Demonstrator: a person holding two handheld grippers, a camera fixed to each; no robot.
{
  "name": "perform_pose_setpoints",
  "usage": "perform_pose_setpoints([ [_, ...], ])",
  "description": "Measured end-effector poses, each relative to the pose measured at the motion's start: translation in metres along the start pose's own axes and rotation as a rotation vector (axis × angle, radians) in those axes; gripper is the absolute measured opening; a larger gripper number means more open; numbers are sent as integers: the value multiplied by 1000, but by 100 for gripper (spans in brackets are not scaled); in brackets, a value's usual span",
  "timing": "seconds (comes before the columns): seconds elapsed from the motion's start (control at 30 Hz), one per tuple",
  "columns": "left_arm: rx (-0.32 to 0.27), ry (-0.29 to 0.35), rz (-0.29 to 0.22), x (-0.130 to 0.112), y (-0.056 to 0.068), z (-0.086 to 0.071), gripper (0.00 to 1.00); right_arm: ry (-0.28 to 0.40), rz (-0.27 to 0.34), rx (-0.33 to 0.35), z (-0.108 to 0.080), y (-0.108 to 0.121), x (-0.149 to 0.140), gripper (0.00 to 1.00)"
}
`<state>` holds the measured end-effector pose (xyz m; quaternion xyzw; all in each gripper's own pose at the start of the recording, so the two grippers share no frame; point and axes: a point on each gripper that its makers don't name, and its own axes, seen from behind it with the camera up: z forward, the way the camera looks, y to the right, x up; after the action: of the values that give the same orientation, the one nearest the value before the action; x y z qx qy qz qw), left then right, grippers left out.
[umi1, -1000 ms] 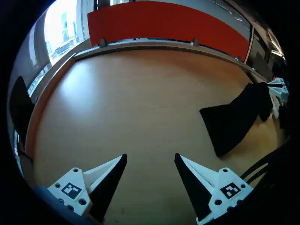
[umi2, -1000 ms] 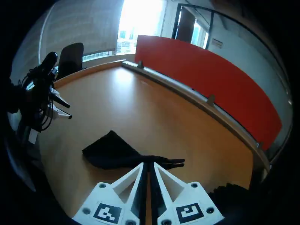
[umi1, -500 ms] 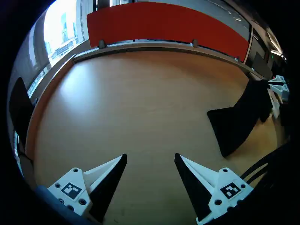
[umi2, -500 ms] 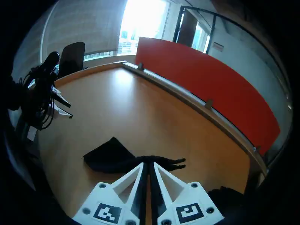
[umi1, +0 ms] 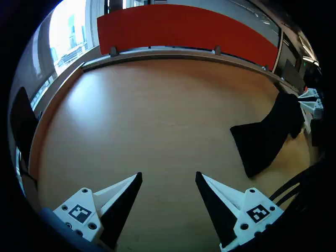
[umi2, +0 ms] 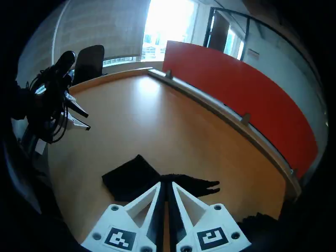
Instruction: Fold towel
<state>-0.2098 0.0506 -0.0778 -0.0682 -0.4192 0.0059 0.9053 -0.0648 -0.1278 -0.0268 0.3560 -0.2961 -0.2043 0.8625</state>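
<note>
Our right gripper (umi2: 167,187) pinched the black towel (umi2: 128,181) above the table (umi1: 147,109); our left gripper (umi1: 168,181) hovered wide open, empty.

You have swung your right gripper (umi2: 167,185) a little, dragging the black cloth towel (umi2: 130,178) with it. Its flat flap has slid across the pale wooden tabletop (umi2: 138,122) and now lies closer in beneath the gripper.
</note>
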Motion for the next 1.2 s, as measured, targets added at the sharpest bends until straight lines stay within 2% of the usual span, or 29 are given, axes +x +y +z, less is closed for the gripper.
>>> perform_pose_setpoints([
  [0.4, 1, 8, -6, 1, -1, -4, 94, -13, -17, 96, 26, -44, -3, 5],
  [0.9, 11, 11, -22, -2, -10, -8, 94, -44, 21, 176, 56, -76, -15, 5],
  [1.2, 21, 10, -36, -4, -18, -9, 94, -75, 33, 250, 77, -107, -25, 5],
])
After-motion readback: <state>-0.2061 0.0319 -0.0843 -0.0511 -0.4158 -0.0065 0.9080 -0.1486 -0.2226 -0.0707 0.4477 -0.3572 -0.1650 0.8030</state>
